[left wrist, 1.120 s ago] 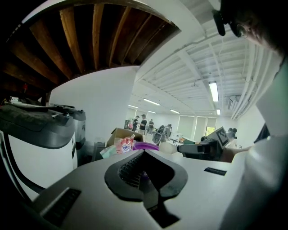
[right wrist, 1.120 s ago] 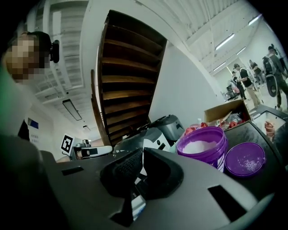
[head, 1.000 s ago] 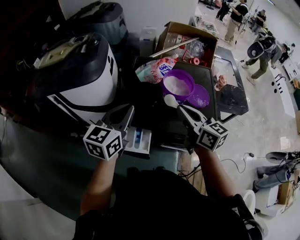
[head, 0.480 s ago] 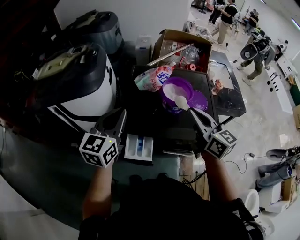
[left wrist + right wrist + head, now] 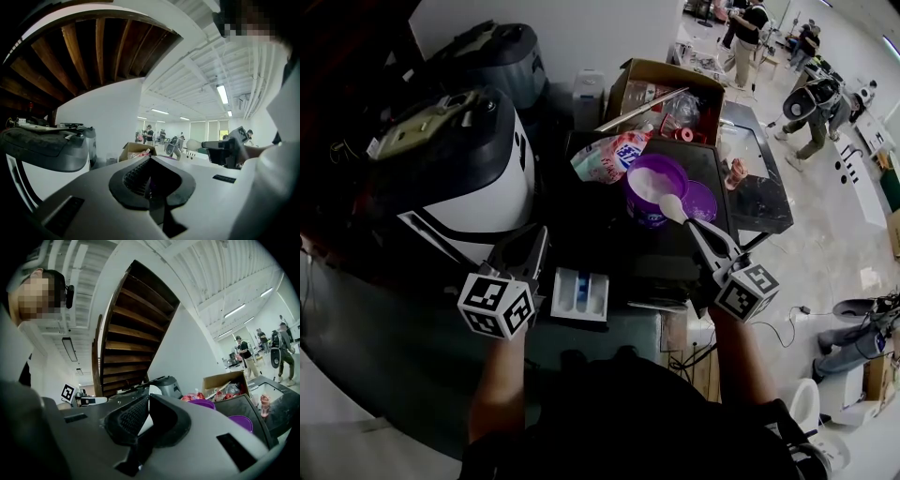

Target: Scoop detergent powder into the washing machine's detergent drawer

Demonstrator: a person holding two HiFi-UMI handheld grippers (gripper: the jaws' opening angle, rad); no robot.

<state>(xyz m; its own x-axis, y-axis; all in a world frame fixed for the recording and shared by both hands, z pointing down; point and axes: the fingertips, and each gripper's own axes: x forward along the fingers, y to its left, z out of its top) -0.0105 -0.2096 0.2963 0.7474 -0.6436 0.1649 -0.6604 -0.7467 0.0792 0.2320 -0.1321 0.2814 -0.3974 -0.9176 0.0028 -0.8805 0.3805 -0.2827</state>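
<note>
My right gripper is shut on a white spoon; the spoon's bowl hangs at the near right rim of the purple tub of white powder. The spoon's handle shows between the jaws in the right gripper view. The white detergent drawer stands pulled out below the tub, at the front of the washing machine. My left gripper is shut on nothing and hovers just left of the drawer. The left gripper view shows the spoon to the right.
A purple lid lies right of the tub on a dark surface. Behind the tub are a detergent bag and an open cardboard box. People stand far back on the right.
My right gripper has carried the spoon from the tub's near left side to its near right rim. My left gripper has drawn slightly back from the drawer.
</note>
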